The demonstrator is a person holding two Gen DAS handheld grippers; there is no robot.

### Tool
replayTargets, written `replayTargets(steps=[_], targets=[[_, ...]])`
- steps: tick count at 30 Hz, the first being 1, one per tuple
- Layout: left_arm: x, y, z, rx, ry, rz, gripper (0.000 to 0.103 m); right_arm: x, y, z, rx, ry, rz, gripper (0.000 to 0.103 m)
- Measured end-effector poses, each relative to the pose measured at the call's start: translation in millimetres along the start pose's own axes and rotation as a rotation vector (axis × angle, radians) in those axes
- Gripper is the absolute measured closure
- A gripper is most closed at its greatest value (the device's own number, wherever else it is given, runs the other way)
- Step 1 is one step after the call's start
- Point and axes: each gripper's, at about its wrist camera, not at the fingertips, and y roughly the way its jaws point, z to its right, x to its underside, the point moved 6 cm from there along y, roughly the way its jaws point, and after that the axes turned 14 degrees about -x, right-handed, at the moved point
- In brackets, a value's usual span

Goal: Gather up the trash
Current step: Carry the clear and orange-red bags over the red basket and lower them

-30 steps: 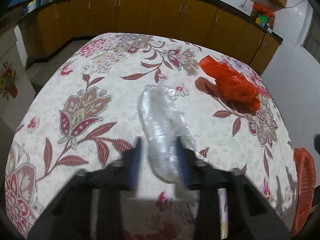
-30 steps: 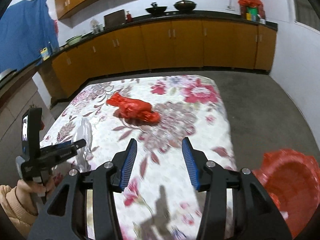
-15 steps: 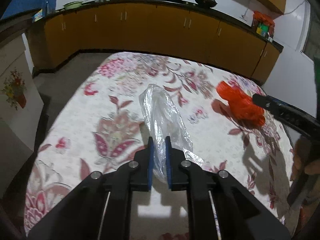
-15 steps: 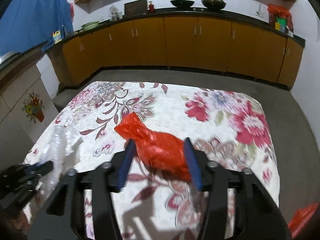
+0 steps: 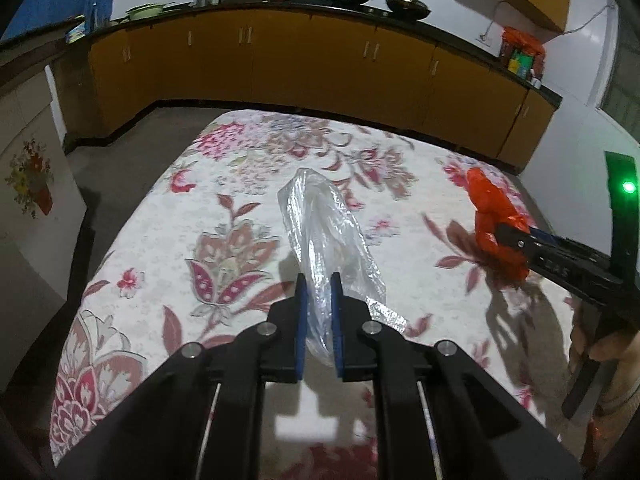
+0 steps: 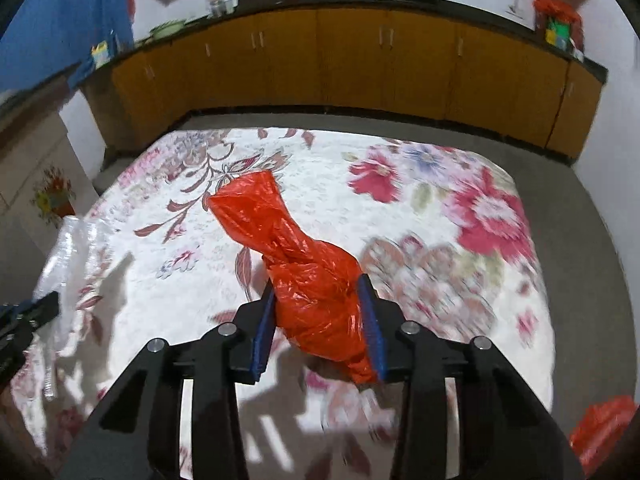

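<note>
Floral tabletop (image 5: 224,216): my left tool (image 5: 319,292) clamps the clear bag (image 5: 324,232); right tool (image 6: 318,300), just closing, grips the red bag (image 6: 296,256).

The clear plastic bag (image 5: 324,240) sits mid-frame on the table (image 5: 160,240); the crumpled bag (image 5: 494,216) lies at right, cabinets (image 5: 280,60) behind.

left gripper (image 5: 319,294) clamped, right gripper (image 6: 318,304) (closing) gripping
</note>
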Motion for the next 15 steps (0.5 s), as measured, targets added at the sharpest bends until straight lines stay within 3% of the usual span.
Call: replayTargets(steps=[7,15], targets=[[3.3,-28.8,30.4,0.059,0.036,0.029,0.091,29.1,-58.4,9.1,0.000,0.083,0.041,0.078],[11.2,-58.3,48.6,0.085,0.069,0.048,0.091,62.0,-90.6,10.7,0.016,0.122,0.043,0.083]])
